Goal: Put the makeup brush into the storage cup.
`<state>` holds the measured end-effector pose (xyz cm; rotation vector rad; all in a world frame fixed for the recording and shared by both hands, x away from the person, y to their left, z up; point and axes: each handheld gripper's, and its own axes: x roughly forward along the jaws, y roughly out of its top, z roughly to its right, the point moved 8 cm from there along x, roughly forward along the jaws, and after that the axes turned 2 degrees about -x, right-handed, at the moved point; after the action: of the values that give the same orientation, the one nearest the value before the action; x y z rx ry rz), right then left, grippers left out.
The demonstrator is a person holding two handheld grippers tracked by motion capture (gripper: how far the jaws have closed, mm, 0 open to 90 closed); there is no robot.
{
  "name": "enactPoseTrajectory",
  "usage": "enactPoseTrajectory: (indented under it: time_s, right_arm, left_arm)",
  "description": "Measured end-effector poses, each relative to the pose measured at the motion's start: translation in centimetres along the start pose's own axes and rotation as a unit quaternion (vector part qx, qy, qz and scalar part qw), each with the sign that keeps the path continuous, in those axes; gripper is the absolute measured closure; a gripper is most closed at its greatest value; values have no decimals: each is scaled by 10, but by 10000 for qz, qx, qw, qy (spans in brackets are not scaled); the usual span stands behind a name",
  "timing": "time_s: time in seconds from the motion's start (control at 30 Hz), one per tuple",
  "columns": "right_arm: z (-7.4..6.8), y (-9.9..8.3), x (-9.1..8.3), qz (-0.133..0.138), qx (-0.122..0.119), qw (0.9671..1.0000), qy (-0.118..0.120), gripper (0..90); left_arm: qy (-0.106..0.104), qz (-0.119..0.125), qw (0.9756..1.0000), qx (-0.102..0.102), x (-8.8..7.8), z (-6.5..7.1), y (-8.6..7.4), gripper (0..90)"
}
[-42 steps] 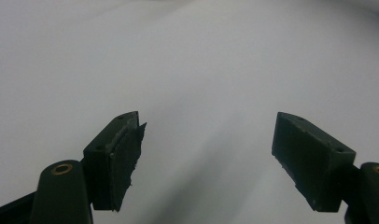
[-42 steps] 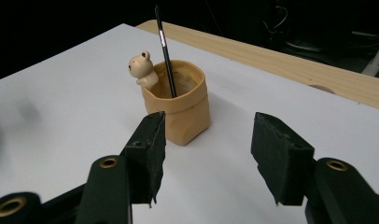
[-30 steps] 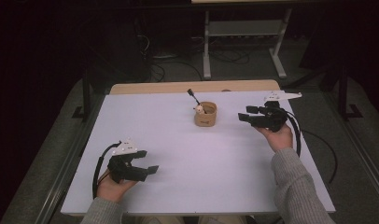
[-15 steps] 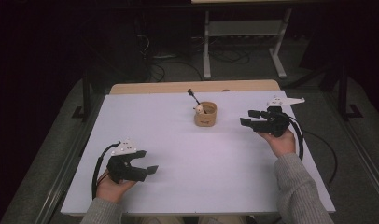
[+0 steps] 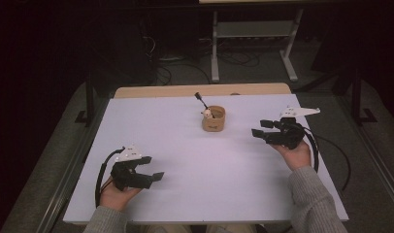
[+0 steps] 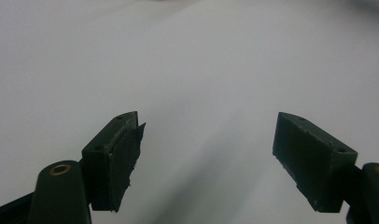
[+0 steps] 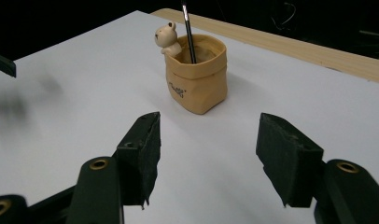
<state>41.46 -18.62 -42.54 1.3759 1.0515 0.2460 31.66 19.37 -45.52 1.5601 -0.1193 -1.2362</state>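
Note:
A tan pouch-shaped pen holder [image 5: 214, 119] [image 7: 197, 77] stands upright at the far middle of the white table [image 5: 185, 145]. A black pen [image 5: 201, 99] [image 7: 187, 28] leans in it, and a small bear figure [image 5: 205, 113] [image 7: 167, 37] sits on its rim. My right gripper [image 5: 258, 127] [image 7: 206, 140] hovers to the right of the holder and points at it, open, a short gap away, with nothing between its jaws. Near the front left, my left gripper [image 5: 155, 167] [image 6: 206, 144] rests open over bare table.
A wooden strip [image 5: 161, 91] runs along the table's far edge. Beyond it, on the dark floor, are a metal stand [image 5: 253, 34] and loose cables [image 5: 175, 63]. Each gripper trails a black cable toward the near edge.
My right gripper has drifted slightly toward the near side of the table, away from the holder. The left gripper and the holder have not moved.

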Motion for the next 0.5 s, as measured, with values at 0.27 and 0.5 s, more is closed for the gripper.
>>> enactPoseTrajectory:
  time_s: [0.27,0.5]
  right_arm:
    - [-5,-2,-5,-20,-59,10000,13,377]
    - [-11,-6,-6,-26,-115,9999,41,366]
  left_arm:
    - [11,6,10000,7,-1,0,0,225]
    - [18,16,10000,-35,-2,-2,0,225]
